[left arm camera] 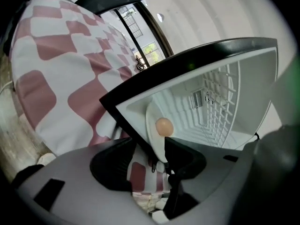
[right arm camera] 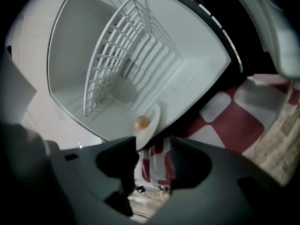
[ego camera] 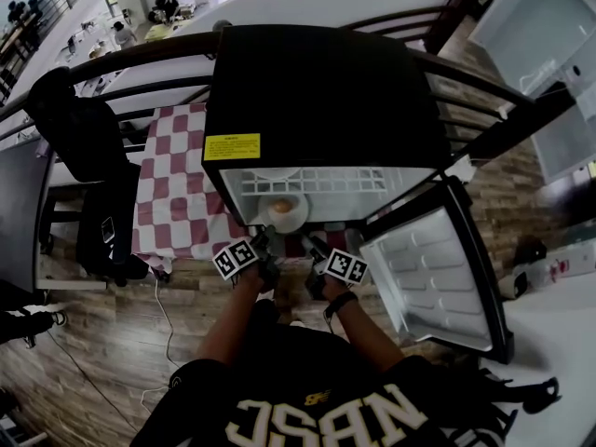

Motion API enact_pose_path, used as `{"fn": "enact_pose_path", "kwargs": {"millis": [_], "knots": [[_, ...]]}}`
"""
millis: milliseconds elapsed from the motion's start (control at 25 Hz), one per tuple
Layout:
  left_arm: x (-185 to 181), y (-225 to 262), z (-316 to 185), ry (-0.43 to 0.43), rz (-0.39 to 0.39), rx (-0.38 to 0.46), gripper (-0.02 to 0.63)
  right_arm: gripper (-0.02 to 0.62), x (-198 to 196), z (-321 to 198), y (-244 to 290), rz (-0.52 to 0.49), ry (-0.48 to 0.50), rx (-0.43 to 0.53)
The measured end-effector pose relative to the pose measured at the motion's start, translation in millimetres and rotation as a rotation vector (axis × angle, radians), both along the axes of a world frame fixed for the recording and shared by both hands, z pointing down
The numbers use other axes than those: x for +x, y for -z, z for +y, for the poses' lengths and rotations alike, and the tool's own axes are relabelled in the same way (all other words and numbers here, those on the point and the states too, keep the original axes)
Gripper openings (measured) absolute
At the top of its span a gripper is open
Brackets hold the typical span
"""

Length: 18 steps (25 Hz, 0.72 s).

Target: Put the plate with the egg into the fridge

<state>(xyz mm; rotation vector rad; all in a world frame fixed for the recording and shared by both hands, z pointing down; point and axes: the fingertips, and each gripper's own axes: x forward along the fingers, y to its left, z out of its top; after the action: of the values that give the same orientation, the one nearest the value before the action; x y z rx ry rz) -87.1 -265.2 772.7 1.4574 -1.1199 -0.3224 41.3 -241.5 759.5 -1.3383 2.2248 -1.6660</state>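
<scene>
A white plate [ego camera: 296, 216] carrying a brown egg [ego camera: 280, 207] rests on the floor of the small black fridge [ego camera: 317, 91], just inside its front edge. In the left gripper view the egg [left arm camera: 163, 126] lies on the plate [left arm camera: 152, 118], whose near rim dips between the wide-apart jaws of my left gripper [left arm camera: 150, 161] without being pressed. My right gripper [right arm camera: 153, 165] is open just below the plate [right arm camera: 153, 118] and egg [right arm camera: 141, 123], with nothing between its jaws. In the head view my left gripper [ego camera: 263, 242] and right gripper [ego camera: 308, 246] sit side by side at the fridge mouth.
The fridge door [ego camera: 438, 268] hangs open to the right. A white wire shelf [ego camera: 317, 182] spans the fridge above the plate. A table with a red-and-white checked cloth [ego camera: 172, 184] stands left of the fridge. A dark jacket on a chair [ego camera: 84, 128] is further left.
</scene>
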Motion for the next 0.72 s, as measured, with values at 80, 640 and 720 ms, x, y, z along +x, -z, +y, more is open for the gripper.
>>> {"fn": "enact_pose_path", "kwargs": {"millis": [80, 640, 720], "knots": [[-4.8, -0.8, 10.5, -0.046, -0.065, 0.02, 0.218, 0.232, 2.1, -0.3, 2.8, 0.041, 0.012, 0.032], [11.0, 10.0, 59.0, -0.41, -0.699, 0.248, 0.202, 0.232, -16.8, 14.8, 4.7, 0.603, 0.345, 0.31], [13.5, 12.3, 57.4, -0.403, -0.709, 0.269, 0.197, 0.232, -17.8, 13.8, 7.0, 0.646, 0.356, 0.339]]}}
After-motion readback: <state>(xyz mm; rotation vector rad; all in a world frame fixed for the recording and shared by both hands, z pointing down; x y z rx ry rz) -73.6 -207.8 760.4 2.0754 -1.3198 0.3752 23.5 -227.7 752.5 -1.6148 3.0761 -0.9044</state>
